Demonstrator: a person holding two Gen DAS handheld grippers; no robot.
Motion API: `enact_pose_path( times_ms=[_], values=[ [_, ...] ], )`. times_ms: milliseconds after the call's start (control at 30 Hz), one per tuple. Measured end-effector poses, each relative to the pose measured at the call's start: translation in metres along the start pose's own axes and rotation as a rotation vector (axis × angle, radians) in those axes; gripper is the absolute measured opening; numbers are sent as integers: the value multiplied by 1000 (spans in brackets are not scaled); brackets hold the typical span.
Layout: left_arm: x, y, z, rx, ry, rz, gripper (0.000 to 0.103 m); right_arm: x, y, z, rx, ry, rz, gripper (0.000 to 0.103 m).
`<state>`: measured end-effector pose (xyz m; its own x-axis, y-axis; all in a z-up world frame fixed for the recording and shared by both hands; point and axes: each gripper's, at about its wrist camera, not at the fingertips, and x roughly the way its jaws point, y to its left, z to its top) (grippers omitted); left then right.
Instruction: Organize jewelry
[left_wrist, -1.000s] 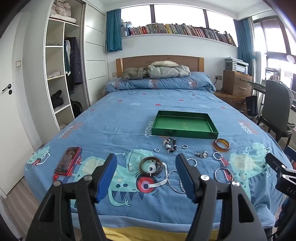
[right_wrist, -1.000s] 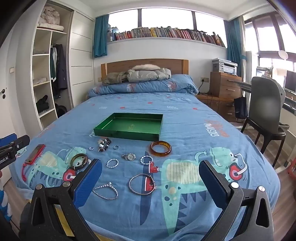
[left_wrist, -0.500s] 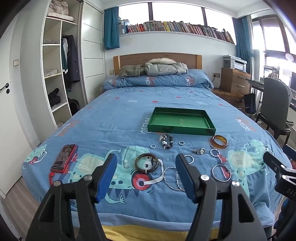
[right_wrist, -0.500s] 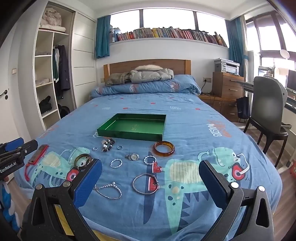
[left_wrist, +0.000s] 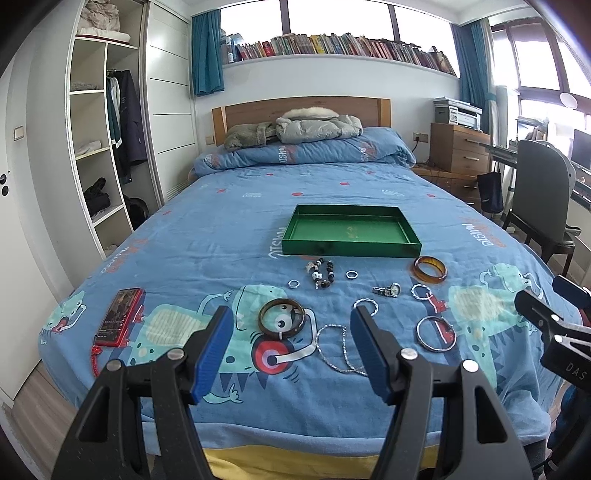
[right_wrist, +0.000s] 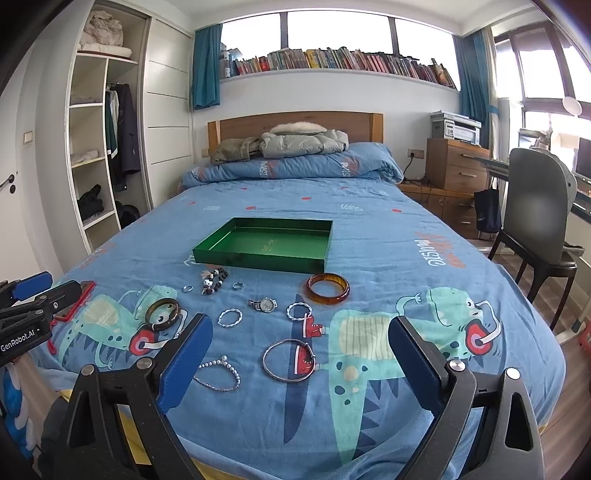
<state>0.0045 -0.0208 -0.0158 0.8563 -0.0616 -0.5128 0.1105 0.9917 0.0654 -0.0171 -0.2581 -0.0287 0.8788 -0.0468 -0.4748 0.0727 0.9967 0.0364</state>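
- The left gripper (left_wrist: 291, 347) hung level, pointing forward, its blue-padded jaws parted and holding nothing.
- The right gripper (right_wrist: 301, 363) was spread wider, its blue pads (right_wrist: 186, 360) far apart and empty.
- Each gripper showed at the edge of the other's view, side by side and apart.
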Motion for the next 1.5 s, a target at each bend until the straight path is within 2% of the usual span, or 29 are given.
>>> enact_pose_path(
  times_ms=[967,1200,1500],
  values=[
    [24,4,-4,-50,47,-15,64,23,-2,-12,1,55,14,83],
    [29,-2,-5,-35,52,-18,64,31,-3,-14,6,67,11,83],
    [33,-4,-1,-29,50,-9,64,34,-3,-9,2,47,4,82]
  ],
)
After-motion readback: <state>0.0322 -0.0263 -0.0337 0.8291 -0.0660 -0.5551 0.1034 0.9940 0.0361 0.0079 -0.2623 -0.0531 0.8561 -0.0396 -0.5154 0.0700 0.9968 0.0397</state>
